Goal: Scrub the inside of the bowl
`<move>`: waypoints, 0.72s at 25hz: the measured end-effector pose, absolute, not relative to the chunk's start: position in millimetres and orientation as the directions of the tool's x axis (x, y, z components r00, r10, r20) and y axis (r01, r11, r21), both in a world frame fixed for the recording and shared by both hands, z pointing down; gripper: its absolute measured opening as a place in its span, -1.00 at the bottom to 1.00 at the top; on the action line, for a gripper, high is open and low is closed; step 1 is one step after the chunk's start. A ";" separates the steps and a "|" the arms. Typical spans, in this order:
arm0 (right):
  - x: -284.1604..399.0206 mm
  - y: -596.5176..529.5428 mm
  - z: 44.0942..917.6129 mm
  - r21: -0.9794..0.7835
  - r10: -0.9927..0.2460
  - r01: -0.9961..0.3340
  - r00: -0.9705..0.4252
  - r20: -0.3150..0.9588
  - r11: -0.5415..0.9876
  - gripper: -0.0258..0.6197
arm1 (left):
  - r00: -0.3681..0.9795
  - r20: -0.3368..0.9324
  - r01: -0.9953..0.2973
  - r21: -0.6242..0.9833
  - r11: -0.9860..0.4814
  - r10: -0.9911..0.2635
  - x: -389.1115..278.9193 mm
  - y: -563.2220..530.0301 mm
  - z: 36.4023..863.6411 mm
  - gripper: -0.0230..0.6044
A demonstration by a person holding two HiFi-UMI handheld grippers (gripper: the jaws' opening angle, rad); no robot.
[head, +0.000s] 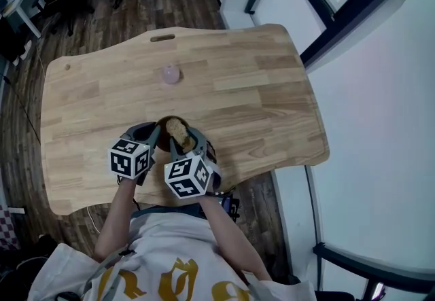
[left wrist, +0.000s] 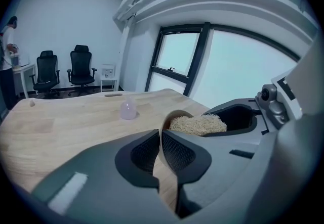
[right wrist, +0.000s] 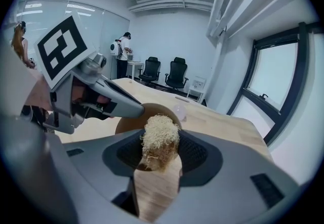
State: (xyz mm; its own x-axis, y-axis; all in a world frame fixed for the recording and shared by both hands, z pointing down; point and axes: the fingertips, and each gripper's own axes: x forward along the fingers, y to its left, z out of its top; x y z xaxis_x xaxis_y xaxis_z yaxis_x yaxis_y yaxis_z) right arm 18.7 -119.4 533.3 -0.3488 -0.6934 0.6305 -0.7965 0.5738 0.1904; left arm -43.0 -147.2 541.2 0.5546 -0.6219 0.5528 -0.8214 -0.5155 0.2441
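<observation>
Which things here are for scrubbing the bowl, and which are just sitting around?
In use:
- bowl, clamped at its rim by the left gripper
- fibrous scrubber, clamped in the right gripper

Lying about:
- small pinkish object on the table
- office chairs
- white side table

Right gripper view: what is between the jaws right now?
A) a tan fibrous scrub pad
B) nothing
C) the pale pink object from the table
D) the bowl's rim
A: the right gripper has its jaws closed on the tan fibrous scrub pad, with the bowl just beyond it. The bowl's rim is pinched by the left gripper instead.
</observation>
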 end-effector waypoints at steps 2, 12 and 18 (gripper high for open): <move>18.4 -118.5 533.6 0.188 -0.691 -0.793 -0.355 0.630 0.579 -0.34 | 0.587 0.532 -0.802 0.283 -0.526 -0.610 -38.8 -144.6 537.7 -0.86; 2.2 -113.4 524.8 0.173 -0.667 -0.748 -0.430 0.609 0.641 -0.34 | 0.638 0.489 -0.769 0.362 -0.528 -0.595 -36.2 -140.3 529.7 -0.86; -6.3 -100.3 531.5 0.133 -0.597 -0.693 -0.488 0.636 0.709 -0.35 | 0.623 0.502 -0.781 0.349 -0.519 -0.600 -38.4 -134.9 532.8 -0.86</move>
State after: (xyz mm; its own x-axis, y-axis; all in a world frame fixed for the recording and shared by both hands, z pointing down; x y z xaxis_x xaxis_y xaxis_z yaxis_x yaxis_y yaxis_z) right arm -6.3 -100.3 531.5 -0.4884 -0.5971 0.6364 -0.6926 0.7089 0.1335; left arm -38.4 -134.9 532.8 0.6230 -0.5999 0.5020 -0.7806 -0.5188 0.3487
